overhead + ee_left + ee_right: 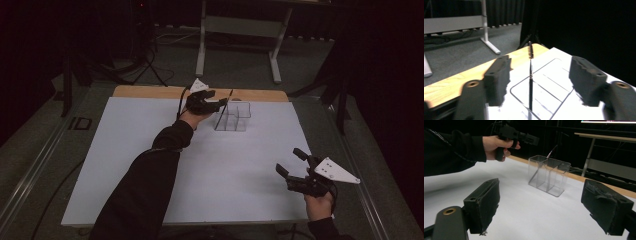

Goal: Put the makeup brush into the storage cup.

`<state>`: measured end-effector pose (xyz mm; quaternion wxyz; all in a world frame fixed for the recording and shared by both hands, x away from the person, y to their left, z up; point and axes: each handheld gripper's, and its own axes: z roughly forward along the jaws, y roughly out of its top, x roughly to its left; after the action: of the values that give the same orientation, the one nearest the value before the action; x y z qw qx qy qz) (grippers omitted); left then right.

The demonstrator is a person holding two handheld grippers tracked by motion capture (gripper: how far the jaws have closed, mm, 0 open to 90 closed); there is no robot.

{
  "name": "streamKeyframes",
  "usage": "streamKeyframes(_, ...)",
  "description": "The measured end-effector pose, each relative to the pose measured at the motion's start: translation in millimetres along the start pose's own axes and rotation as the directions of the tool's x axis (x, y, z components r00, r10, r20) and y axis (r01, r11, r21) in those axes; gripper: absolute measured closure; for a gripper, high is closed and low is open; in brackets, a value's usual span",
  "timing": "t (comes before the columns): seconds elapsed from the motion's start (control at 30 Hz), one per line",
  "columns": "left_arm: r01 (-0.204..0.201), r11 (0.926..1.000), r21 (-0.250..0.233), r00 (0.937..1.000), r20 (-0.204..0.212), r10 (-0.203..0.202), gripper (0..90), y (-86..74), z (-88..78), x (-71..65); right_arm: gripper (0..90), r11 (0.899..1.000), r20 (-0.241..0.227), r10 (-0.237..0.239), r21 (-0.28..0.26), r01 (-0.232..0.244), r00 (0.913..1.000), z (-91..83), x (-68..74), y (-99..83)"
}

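clear glossy plastic organizer point(549, 175), matt white table cover point(210, 165), wooden edge point(150, 92)

A white-topped table point(150, 150) carries a clear divided organizer point(234, 117).

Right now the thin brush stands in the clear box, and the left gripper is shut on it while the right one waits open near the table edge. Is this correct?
Not quite: the left gripper is open, not shut on the brush. The left gripper view shows its jaws apart on both sides of the thin stem, which stands in the clear box. The right gripper is indeed open near the table edge.
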<state>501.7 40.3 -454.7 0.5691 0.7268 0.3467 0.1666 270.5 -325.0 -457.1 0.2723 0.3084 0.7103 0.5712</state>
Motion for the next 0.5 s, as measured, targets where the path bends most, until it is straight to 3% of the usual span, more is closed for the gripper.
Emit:
streamKeyframes(0.07, -0.023, 0.9997, 0.000, 0.9997, 0.001, 0.023, 27.5, 1.2, -2.2, -2.2, 15.2, 1.000, -0.001, 0.001, 0.001, -0.001, 1.0000, 0.3, 0.0, -0.1)
streamKeyframes(0.23, -0.048, 0.9988, 0.005, 0.9975, 0.052, 0.048, 12.8, 3.5, -9.3, -4.2, 15.1, 1.000, -0.002, 0.001, -0.002, -0.001, 1.0000, 0.4, -0.3, -0.2)
streamKeyframes(0.37, -0.029, 0.9993, 0.024, 0.9974, 0.066, 0.028, 1.8, 5.9, -13.1, -4.2, 15.2, 1.000, 0.000, 0.001, -0.003, -0.001, 1.0000, 0.3, -0.6, -0.3)
streamKeyframes(0.4, -0.015, 0.9992, 0.036, 0.9975, 0.070, 0.013, 1.8, 8.1, -17.2, -3.1, 15.2, 1.000, 0.000, 0.001, -0.001, -0.001, 1.0000, 0.3, -0.6, -0.4)
streamKeyframes(0.5, -0.022, 0.9993, 0.030, 0.9967, 0.079, 0.019, 0.7, 10.2, -22.4, -3.2, 15.2, 1.000, 0.002, -0.011, -0.007, 0.011, 0.9999, -0.8, -0.4, -0.1)
